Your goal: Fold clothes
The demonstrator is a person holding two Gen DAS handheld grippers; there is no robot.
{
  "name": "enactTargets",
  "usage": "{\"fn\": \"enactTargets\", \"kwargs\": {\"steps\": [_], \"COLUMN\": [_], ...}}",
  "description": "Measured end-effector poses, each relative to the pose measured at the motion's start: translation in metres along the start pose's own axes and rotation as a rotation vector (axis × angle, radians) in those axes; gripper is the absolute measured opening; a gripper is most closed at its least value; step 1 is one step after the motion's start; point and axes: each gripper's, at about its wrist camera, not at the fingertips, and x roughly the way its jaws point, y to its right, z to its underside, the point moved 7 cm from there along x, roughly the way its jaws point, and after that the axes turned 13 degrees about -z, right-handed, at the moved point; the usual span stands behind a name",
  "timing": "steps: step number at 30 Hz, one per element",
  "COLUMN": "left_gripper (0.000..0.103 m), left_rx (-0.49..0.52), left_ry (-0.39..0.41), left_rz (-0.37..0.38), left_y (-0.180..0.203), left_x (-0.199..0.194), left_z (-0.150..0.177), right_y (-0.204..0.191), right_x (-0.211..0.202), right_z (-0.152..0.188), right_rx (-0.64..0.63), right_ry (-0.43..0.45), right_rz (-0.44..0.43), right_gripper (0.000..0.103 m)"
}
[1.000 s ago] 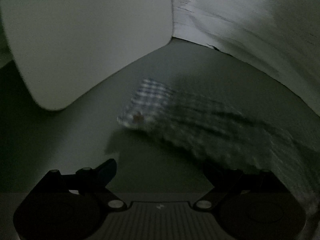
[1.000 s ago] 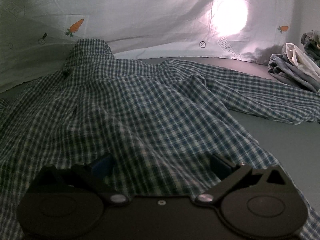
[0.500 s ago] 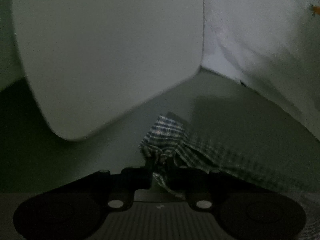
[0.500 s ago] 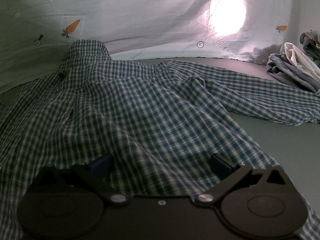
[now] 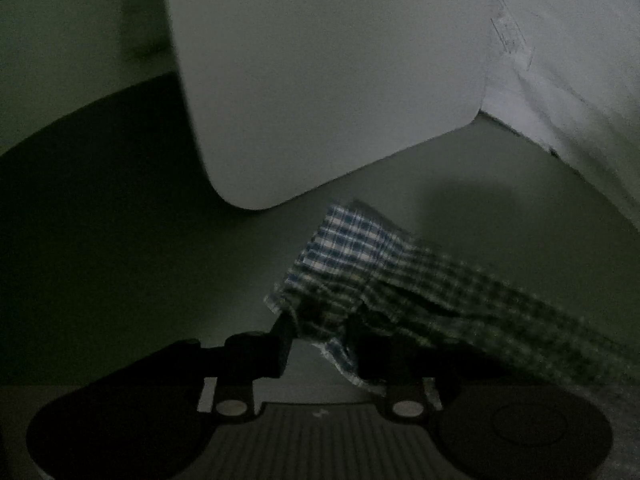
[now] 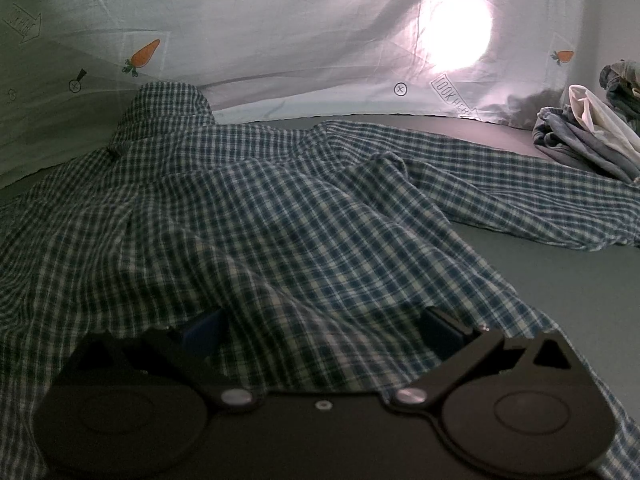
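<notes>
A blue-and-white checked shirt (image 6: 280,208) lies spread on the grey-green table (image 6: 580,288), collar (image 6: 168,108) at the far left and one sleeve (image 6: 520,200) stretched to the right. My right gripper (image 6: 320,328) rests open on the shirt's near hem, cloth lying between its blue pads (image 6: 204,328). In the dim left wrist view my left gripper (image 5: 320,336) holds the bunched cuff of the other sleeve (image 5: 352,244), raised off the table (image 5: 500,220). Its jaws are opening, with the cloth still filling the gap between them.
A pale sheet (image 6: 280,40) printed with carrots hangs behind the table, a bright light spot on it. A heap of other clothes (image 6: 580,140) sits at the far right. A white rounded panel (image 5: 320,80) stands close behind the cuff.
The left gripper went from wide open to closed on the sleeve cuff, then lifted it with its jaws a little wider. The right gripper has stayed still.
</notes>
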Motion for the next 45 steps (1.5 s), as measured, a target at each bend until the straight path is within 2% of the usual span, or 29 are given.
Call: {"fn": "enactTargets", "kwargs": {"steps": [2,4,6,8,11,15,18,20,23,27,29,31,34,38,41,42,43,45], "left_gripper": [0.055,0.063,0.066,0.080,0.092,0.093,0.093,0.096,0.097,0.098,0.099,0.099,0.099,0.100,0.100,0.100,0.100,0.103], "left_rx": [0.015,0.040,0.056,0.067,0.105,0.234,0.317,0.357,0.451,0.646,0.705,0.750,0.803,0.763,0.754,0.755,0.757,0.736], "left_ry": [0.029,0.060,0.081,0.083,0.098,0.092,0.064,0.058,0.061,0.095,0.098,0.094,0.087,0.080,0.081,0.084,0.086,0.100], "left_rz": [0.032,0.043,0.062,0.115,0.185,0.302,0.439,0.502,0.587,0.667,0.675,0.672,0.664,0.620,0.558,0.539,0.520,0.490], "left_y": [0.001,0.001,0.003,0.006,0.015,0.033,0.044,0.050,0.061,0.069,0.072,0.076,0.081,0.089,0.098,0.099,0.101,0.103], "left_x": [-0.007,-0.013,-0.019,-0.030,-0.051,-0.090,-0.132,-0.162,-0.205,-0.261,-0.278,-0.292,-0.310,-0.317,-0.319,-0.319,-0.317,-0.316], "left_z": [-0.006,-0.012,-0.018,-0.015,-0.003,0.032,0.065,0.092,0.139,0.211,0.242,0.271,0.311,0.333,0.350,0.355,0.358,0.364], "right_y": [0.000,0.000,0.000,-0.001,-0.001,-0.002,-0.005,-0.007,-0.003,0.016,0.034,0.063,0.117,0.194,0.253,0.272,0.288,0.318], "right_x": [0.000,0.000,0.000,0.000,0.000,0.003,0.006,0.009,0.011,-0.004,-0.017,-0.034,-0.061,-0.092,-0.101,-0.103,-0.103,-0.101], "right_z": [0.000,0.000,-0.001,-0.001,-0.001,-0.005,-0.008,-0.012,-0.015,-0.017,-0.017,-0.017,-0.017,-0.016,-0.015,-0.014,-0.014,-0.014], "right_rx": [0.000,0.000,-0.001,-0.004,-0.002,0.037,0.071,0.076,0.051,0.076,0.124,0.156,0.195,0.210,0.261,0.291,0.325,0.391], "right_ry": [0.000,0.000,0.000,-0.002,-0.002,-0.020,-0.055,-0.087,-0.142,-0.170,-0.167,-0.145,-0.101,-0.050,-0.043,-0.039,-0.038,-0.029], "right_rz": [-0.001,-0.002,-0.001,0.003,0.002,0.014,0.045,0.047,-0.013,-0.159,-0.205,-0.203,-0.137,-0.015,0.055,0.070,0.071,0.060], "right_gripper": [0.103,0.103,0.103,0.103,0.103,0.103,0.103,0.103,0.103,0.102,0.102,0.102,0.102,0.096,0.083,0.075,0.065,0.055]}}
